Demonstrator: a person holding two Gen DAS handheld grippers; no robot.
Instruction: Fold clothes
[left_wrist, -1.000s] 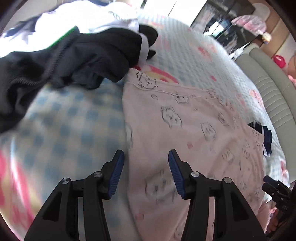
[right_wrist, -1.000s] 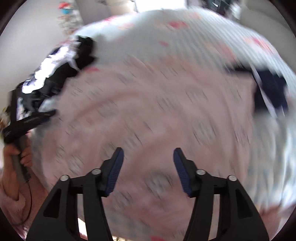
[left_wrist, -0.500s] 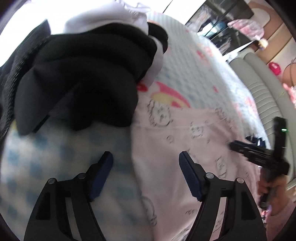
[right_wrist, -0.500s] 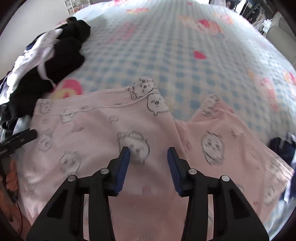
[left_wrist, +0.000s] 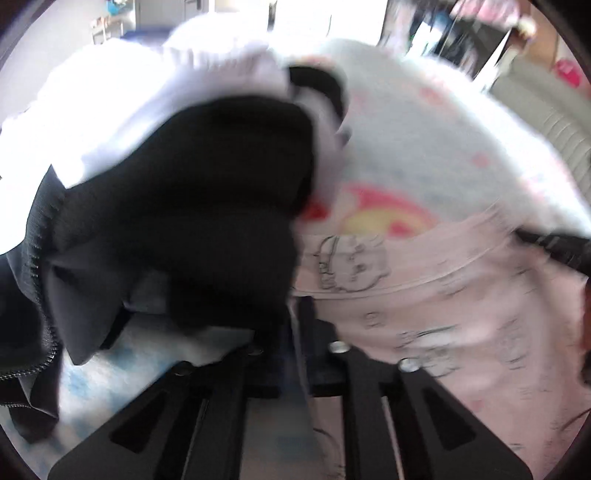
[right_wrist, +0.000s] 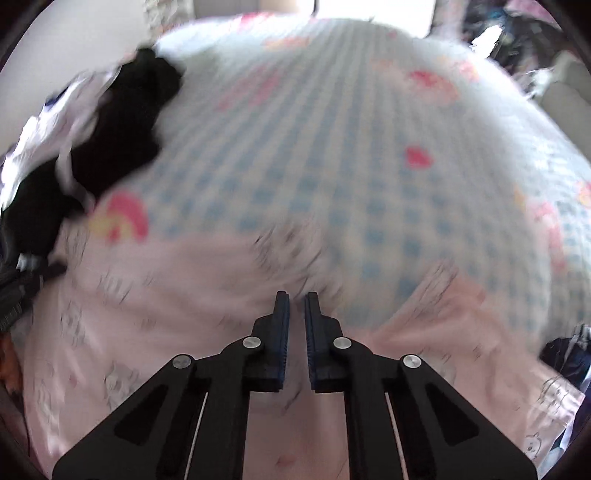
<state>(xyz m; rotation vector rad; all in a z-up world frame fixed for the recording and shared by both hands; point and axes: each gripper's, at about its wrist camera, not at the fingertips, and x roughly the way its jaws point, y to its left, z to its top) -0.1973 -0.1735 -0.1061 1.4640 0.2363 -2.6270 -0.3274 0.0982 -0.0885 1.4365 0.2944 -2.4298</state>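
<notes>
The left tongs (left_wrist: 295, 325) are closing on the pink garment (left_wrist: 424, 314)'s edge at its nine o'clock corner on the bed (right_wrist: 332, 166), the right tongs (right_wrist: 296, 314) are narrowing over its middle fold; both should be gripping cloth firmly before lifting clear of the black clothes (left_wrist: 184, 221).

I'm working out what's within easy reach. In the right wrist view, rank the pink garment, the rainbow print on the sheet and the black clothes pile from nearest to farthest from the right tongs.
1. Pink garment: directly under the closing right tongs.
2. Rainbow print: up and left, just past the garment's edge.
3. Black clothes pile: farthest, at the upper left.
</notes>
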